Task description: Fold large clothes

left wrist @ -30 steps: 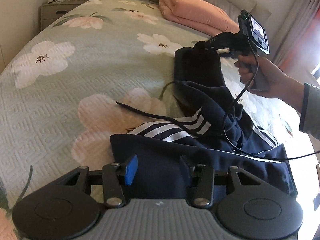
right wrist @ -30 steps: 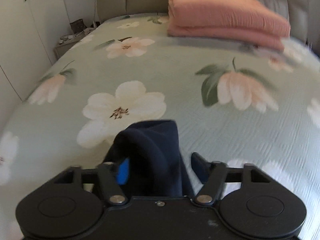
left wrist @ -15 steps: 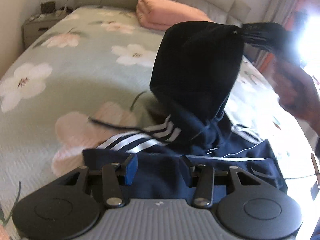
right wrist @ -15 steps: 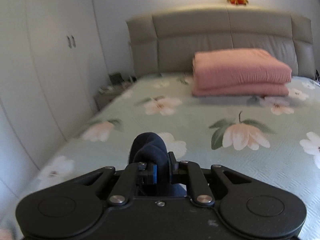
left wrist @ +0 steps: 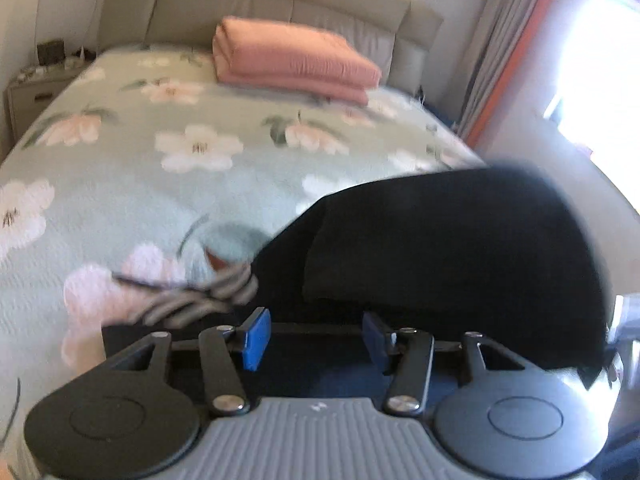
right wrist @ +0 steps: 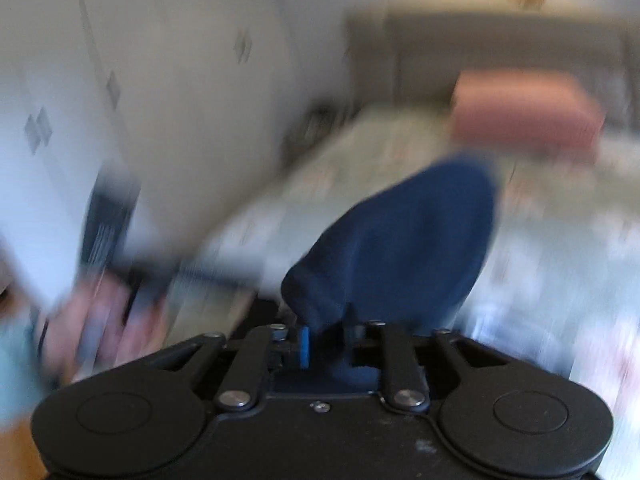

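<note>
A navy garment [left wrist: 452,240] with white stripes [left wrist: 208,298] lies on the floral bedspread [left wrist: 132,184] at the near edge, one part lifted and blurred on the right. My left gripper [left wrist: 314,340] is open, its blue pads apart just above the near hem. My right gripper [right wrist: 326,344] is shut on a fold of the navy garment [right wrist: 404,240], which stands up between its fingers. The right wrist view is heavily blurred.
A folded pink quilt [left wrist: 292,62] lies at the head of the bed by the padded headboard [left wrist: 256,8]. A nightstand [left wrist: 36,88] stands at the left. Curtains and a bright window [left wrist: 592,72] are at the right. A hand with the other gripper [right wrist: 104,280] shows blurred at left.
My right gripper has swung the held fold of the garment down and to the right, toward the near edge of the bed. My left gripper stays open over the hem.
</note>
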Motion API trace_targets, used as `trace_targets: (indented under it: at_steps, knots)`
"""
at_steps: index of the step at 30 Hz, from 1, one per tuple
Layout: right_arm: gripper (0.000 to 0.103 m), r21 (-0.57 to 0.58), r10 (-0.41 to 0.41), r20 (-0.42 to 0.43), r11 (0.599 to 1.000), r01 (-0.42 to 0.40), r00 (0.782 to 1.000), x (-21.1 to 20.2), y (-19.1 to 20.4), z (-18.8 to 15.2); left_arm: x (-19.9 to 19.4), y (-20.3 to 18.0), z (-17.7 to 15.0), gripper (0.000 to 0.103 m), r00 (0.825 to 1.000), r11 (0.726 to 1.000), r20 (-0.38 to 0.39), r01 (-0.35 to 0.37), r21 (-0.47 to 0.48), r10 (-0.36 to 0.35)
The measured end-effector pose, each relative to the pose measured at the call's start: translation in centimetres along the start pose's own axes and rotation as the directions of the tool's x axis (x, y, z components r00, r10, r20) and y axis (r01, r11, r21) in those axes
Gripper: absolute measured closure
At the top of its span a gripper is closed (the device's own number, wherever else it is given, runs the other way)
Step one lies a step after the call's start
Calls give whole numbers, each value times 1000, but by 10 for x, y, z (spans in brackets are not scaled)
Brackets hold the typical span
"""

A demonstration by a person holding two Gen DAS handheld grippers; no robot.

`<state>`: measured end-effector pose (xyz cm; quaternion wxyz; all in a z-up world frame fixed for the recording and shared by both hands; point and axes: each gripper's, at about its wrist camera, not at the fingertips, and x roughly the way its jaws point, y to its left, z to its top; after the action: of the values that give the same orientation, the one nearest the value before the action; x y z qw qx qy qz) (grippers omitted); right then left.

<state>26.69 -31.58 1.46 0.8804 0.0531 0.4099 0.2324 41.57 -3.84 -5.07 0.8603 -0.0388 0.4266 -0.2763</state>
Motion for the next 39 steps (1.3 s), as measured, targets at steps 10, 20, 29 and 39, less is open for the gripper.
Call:
trace_targets:
  at_steps: [10, 20, 29, 39]
  knots:
    - [44, 391, -63, -60, 917, 82, 996, 8, -85, -58, 41, -25, -24, 49, 988, 1000, -153, 15, 8, -14]
    - [37, 672, -35, -37, 739, 50, 999, 50, -136, -69, 70, -23, -27, 41, 954, 935, -171, 189, -299, -247]
    - [57, 677, 41, -41, 736, -2, 998, 72, -119, -85, 117, -34, -52, 56, 921, 889, -255, 168, -426, -296]
    - [16, 658, 117, -28, 750, -70, 993, 64, -98, -82, 27, 14, -73, 98, 959, 887, -8, 258, -384, -282]
